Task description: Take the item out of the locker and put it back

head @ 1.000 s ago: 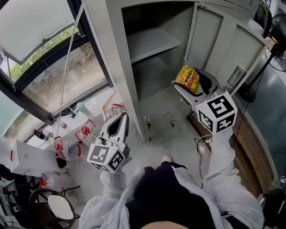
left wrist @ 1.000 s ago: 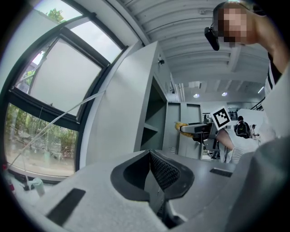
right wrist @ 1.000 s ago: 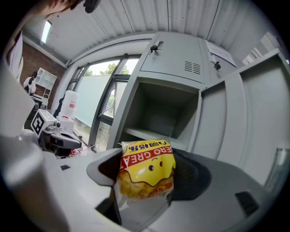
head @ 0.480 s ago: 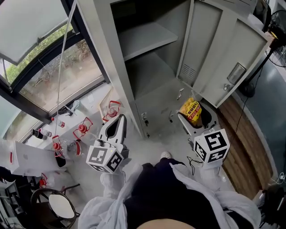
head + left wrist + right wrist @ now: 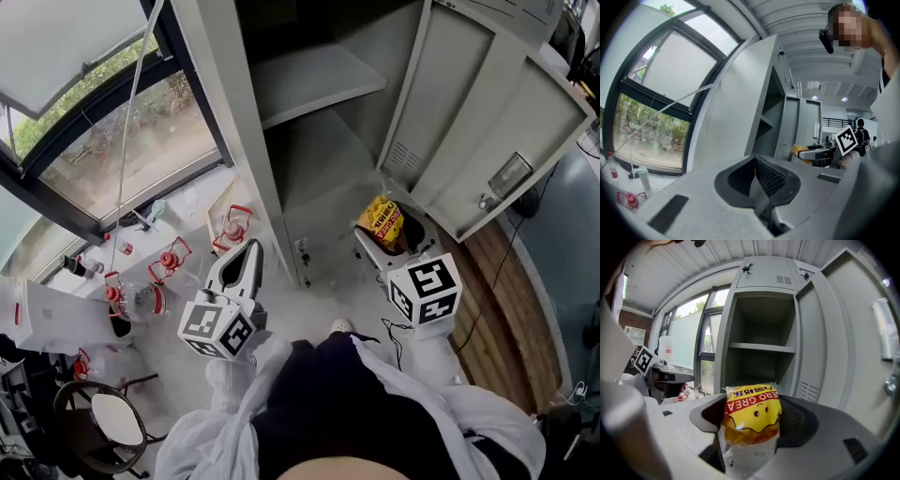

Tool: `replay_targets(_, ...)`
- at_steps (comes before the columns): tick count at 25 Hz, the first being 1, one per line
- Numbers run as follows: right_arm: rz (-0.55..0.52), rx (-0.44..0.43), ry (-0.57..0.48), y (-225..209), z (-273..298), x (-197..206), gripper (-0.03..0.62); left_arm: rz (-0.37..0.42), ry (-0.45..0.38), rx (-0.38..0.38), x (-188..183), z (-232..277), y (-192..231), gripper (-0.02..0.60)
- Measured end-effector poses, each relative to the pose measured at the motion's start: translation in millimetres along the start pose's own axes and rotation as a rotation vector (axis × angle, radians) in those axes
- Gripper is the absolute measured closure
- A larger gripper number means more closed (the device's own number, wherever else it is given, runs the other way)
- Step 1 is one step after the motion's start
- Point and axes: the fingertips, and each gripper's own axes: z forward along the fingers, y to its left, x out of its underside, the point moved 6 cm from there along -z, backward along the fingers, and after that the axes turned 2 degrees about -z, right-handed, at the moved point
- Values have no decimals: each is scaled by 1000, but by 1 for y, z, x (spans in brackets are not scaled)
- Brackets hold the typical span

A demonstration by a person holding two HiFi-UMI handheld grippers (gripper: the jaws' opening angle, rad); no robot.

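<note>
My right gripper (image 5: 389,239) is shut on a yellow and red snack bag (image 5: 381,223) (image 5: 751,423), held upright between its jaws just outside the open grey locker (image 5: 309,150) (image 5: 761,348). The locker's compartments look bare, with one shelf (image 5: 314,80) across the middle. Its door (image 5: 487,141) stands swung open to the right. My left gripper (image 5: 242,265) (image 5: 754,180) hangs lower left, away from the locker, jaws shut with nothing between them.
A large window (image 5: 84,122) fills the left side. Several red and white bottles (image 5: 169,272) stand on the floor by it. A round stool (image 5: 117,422) is at the lower left. Wooden flooring and a cable (image 5: 492,300) run along the right.
My right gripper has drawn back out of the locker toward me with the snack bag in it, dropping lower in the head view. The left gripper has stayed put.
</note>
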Motion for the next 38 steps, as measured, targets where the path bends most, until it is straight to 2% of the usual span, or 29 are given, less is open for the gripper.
replay_targets(8,-85,-172,-19,-6,92,-19,283,-6,-7,-93,3,0,9,574)
replay_targets(17,-252,-292,22,-2,196,-48,283,-30,-48,-212,4,-6,23,574)
replay_targets(23,-340,-339,110,-6,256,-49,283,-40,-77,-265,2,-9,27,574)
replay_targets(26,-353,-366,160,-8,274,-44,283,-44,-86,-283,2,-12,27,574)
replay_targets(29,-349,-356,204,-13,287,-37,281,-50,-84,-293,4,-14,28,574)
replay_targets(34,-269,-424,304,-16,301,-26,271,-61,-77,-292,8,-14,29,574)
replay_targets(38,-257,-444,329,-15,303,-24,267,-68,-70,-280,10,-10,28,574)
